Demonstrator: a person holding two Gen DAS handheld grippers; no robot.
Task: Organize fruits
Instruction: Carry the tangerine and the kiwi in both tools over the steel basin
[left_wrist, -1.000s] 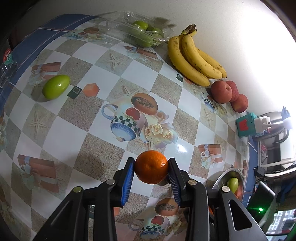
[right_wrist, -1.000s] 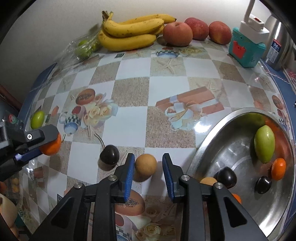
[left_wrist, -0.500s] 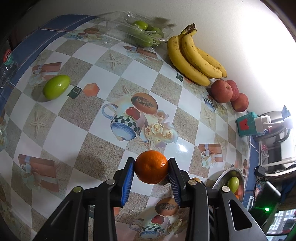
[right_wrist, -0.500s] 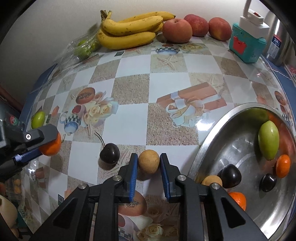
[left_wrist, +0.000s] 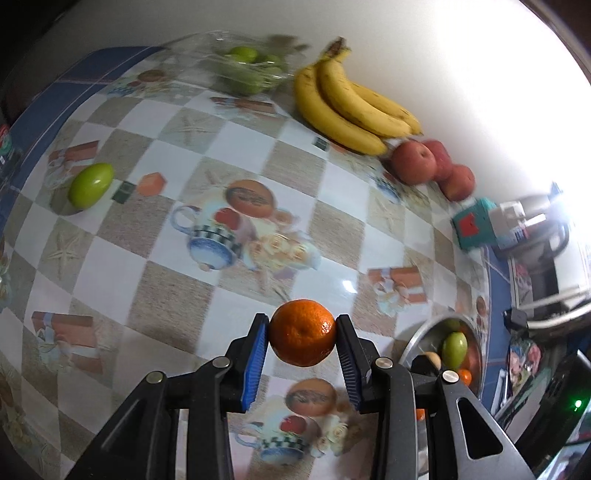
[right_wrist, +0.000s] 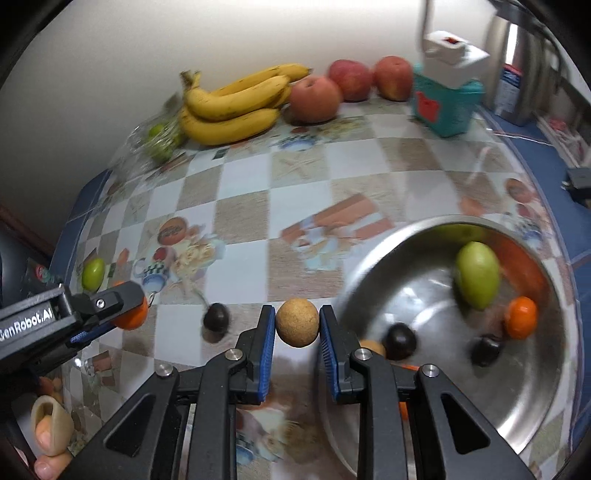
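— Fruit first, left wrist view: where is it?
— A round orange tangerine (left_wrist: 302, 333) sits pinched in the left gripper (left_wrist: 301, 341) jaws, above the checkered surface (left_wrist: 236, 140). A green oval fruit (left_wrist: 91, 184) lies far left; yellow bananas (left_wrist: 351, 107) rest by the wall.
— And the right wrist view?
— The right gripper (right_wrist: 296, 332) jaws squeeze a round tan fruit (right_wrist: 297, 322), just beside the steel bowl (right_wrist: 436, 284). A dark round fruit (right_wrist: 216, 317) lies on the surface to its left.

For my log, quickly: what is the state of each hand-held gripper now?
Left hand-held gripper: closed, holding the orange.
Right hand-held gripper: closed, holding the round tan fruit.
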